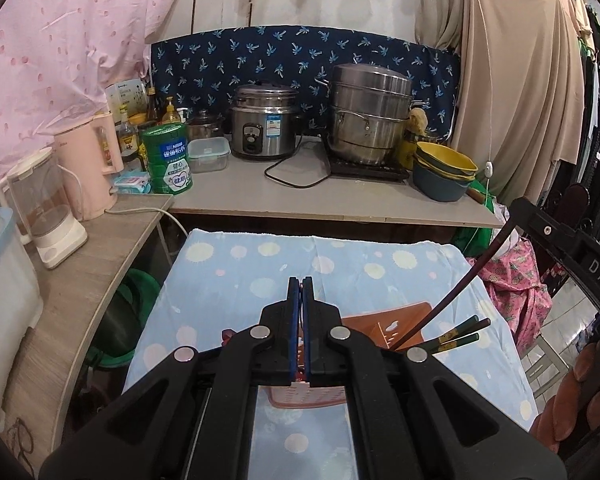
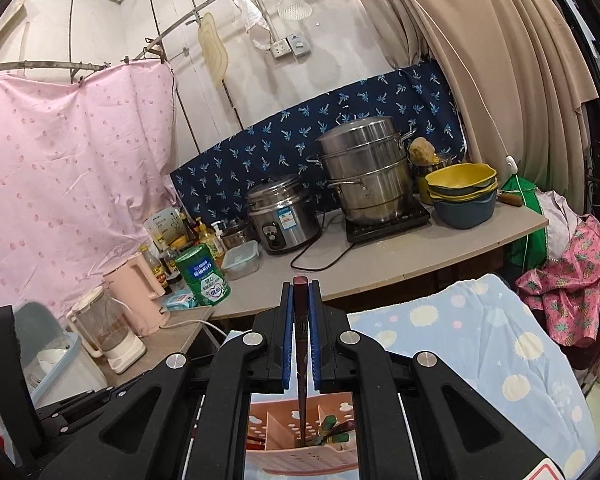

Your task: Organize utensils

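My right gripper (image 2: pixel 301 320) has its jaws clenched on a dark red chopstick (image 2: pixel 301 360), its tip down in the pink utensil holder (image 2: pixel 272 424) beside the green-ended chopsticks (image 2: pixel 332 428); my left gripper (image 1: pixel 301 312) is clenched on nothing. The stick looks light, stiff and slick, so I judge a hold near its upper end best. The dotted blue cloth (image 1: pixel 236 280) leaves open room far and left; the worktop (image 1: pixel 340 200) edge lies beyond.

Left wrist: low, close above the table (image 1: pixel 236 276), facing the counter (image 1: pixel 340 200). Right wrist: higher, further right, tilted. Shared: counter (image 2: pixel 380 264), pots, holder (image 2: pixel 284 424).
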